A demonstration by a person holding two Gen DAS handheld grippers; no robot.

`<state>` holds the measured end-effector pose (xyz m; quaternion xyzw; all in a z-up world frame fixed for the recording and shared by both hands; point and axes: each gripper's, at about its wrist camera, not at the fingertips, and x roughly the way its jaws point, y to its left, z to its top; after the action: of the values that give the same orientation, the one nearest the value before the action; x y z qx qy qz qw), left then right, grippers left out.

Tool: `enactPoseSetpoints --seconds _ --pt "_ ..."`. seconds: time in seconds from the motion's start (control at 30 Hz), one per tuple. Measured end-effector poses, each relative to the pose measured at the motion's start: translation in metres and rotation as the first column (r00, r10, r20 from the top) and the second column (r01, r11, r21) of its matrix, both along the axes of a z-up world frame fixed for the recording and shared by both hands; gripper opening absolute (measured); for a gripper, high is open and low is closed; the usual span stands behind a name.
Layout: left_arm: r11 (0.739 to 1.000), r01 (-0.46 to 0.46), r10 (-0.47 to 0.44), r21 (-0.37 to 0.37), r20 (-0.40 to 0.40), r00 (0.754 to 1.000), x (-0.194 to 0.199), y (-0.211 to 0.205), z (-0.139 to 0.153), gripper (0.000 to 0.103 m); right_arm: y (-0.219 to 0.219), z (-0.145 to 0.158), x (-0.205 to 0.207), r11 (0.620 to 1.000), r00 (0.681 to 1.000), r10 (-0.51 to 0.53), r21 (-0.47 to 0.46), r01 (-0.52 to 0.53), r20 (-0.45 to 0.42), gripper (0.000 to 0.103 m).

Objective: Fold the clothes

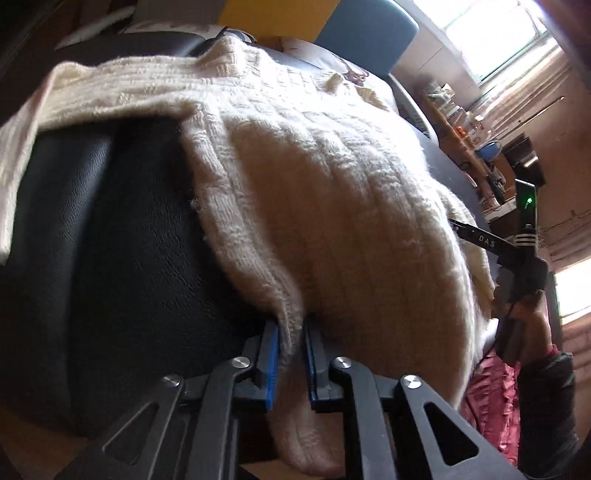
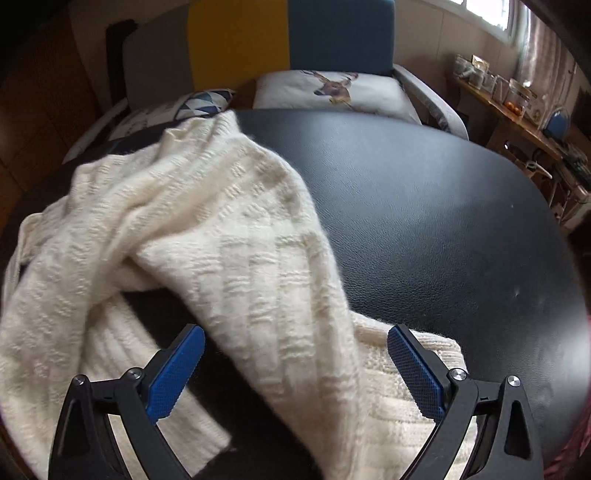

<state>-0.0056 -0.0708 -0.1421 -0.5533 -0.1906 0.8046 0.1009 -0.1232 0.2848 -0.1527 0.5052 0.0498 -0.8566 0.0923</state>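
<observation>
Cream knit fills both views: the sweater lies spread over the black leather table, a sleeve trailing off toward the far left edge. My left gripper is closed on a fold of the sweater's edge, the blue pads pressed against the wool from either side with the fabric pinched up between them and hanging down below. My right gripper has its jaws spread wide, blue pads well apart, gripping nothing; a band of the sweater runs between the fingers and under them. From the left wrist view I can see the right gripper's body at the sweater's far side, my hand around its handle. Beyond the table sit a deer-print cushion and a blue chair back.
</observation>
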Motion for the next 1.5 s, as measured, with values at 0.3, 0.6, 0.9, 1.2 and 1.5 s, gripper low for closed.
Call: enactPoseSetpoints --seconds 0.3,0.6,0.9,1.2,1.5 --pt "0.976 -0.079 0.064 -0.202 -0.080 0.995 -0.039 -0.052 0.032 0.008 0.022 0.053 0.005 0.988 0.986 -0.002 0.153 0.027 -0.164 0.009" --pt "0.953 -0.110 0.078 -0.282 -0.121 0.990 -0.045 -0.060 0.046 0.012 0.100 0.049 -0.068 0.955 0.971 -0.235 0.171 0.241 -0.055 0.037" --pt "0.965 -0.106 0.059 -0.238 -0.195 0.979 -0.005 -0.055 0.062 0.012 0.019 0.069 0.061 0.982 0.980 0.181 -0.041 -0.185 -0.087 0.058" --pt "0.973 -0.053 0.011 -0.224 -0.183 0.983 0.010 -0.049 0.050 0.012 -0.032 -0.003 0.111 0.973 0.973 0.228 0.027 -0.229 0.040 0.031" --pt "0.960 0.059 -0.081 -0.272 -0.070 0.994 0.027 -0.028 0.015 0.015 0.005 0.002 0.149 0.932 0.969 0.193 0.280 -0.229 0.152 0.013"
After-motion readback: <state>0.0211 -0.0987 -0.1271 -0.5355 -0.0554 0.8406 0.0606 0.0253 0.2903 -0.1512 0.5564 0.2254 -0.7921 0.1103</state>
